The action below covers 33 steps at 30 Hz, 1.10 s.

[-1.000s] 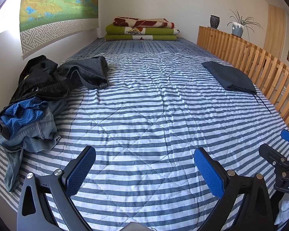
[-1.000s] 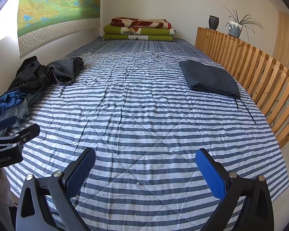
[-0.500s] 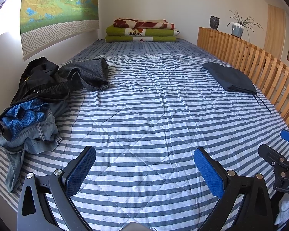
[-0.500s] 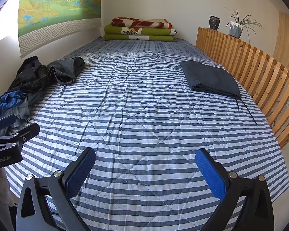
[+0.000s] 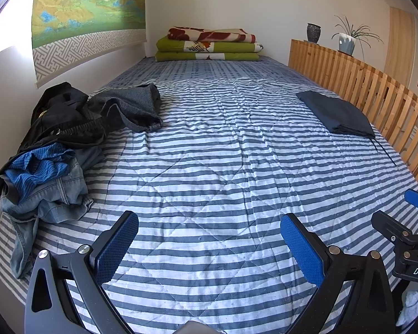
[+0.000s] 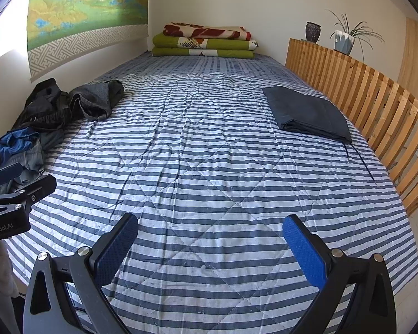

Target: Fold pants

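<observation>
Both grippers have their blue fingers spread wide with nothing between them: the left gripper (image 5: pixel 209 246) and the right gripper (image 6: pixel 210 246) hang low over the striped bed cover (image 6: pixel 209 167). A messy pile of pants (image 5: pixel 53 150) lies at the left edge of the frame. Folded dark pants (image 6: pixel 306 114) lie flat at the right, long side pointing up the bed, beside the wooden rail (image 6: pixel 376 103).

Bright daylight from the upper left, sharp focus, soft shadows, strong fisheye bending at dark-vignetted edges.
</observation>
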Available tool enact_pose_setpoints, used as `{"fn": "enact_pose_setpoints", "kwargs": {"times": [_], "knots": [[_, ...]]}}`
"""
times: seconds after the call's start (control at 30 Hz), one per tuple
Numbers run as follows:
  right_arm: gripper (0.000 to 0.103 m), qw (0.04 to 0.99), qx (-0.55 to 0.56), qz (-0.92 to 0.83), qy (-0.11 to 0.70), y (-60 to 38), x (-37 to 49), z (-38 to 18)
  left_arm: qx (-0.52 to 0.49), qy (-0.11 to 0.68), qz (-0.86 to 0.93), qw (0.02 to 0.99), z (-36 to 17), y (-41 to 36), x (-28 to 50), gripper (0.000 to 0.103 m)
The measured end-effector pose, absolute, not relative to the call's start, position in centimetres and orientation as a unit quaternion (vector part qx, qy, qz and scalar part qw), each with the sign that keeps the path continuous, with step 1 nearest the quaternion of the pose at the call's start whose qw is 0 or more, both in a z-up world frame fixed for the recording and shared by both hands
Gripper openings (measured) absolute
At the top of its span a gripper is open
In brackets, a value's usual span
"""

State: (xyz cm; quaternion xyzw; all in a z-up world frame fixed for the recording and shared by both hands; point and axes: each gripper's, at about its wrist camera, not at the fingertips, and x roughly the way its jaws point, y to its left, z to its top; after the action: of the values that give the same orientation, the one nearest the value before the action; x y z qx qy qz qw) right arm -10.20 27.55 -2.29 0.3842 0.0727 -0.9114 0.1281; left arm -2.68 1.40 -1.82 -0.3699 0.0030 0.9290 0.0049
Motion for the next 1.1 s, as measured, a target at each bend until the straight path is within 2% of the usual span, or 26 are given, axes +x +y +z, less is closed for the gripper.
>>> {"fn": "enact_pose_setpoints", "kwargs": {"times": [0.47, 0.67, 1.1], "knots": [[0.102, 0.172, 0.372, -0.909, 0.075, 24.4, -12.4, -1.1, -0.369, -0.038, 0.927, -0.046, -0.4, -2.7, -5.3, 0.103], [0.102, 0.215, 0.371, -0.900, 0.074, 22.1, -14.1, -0.3, -0.365, -0.018, 0.928, -0.072, 0.6, -4.2, -7.7, 0.103], [0.102, 0.253, 0.384, -0.884, 0.082, 14.2, -20.5, 0.6, -0.351, -0.069, 0.925, -0.128, 0.4, -13.1, -10.5, 0.102]]}}
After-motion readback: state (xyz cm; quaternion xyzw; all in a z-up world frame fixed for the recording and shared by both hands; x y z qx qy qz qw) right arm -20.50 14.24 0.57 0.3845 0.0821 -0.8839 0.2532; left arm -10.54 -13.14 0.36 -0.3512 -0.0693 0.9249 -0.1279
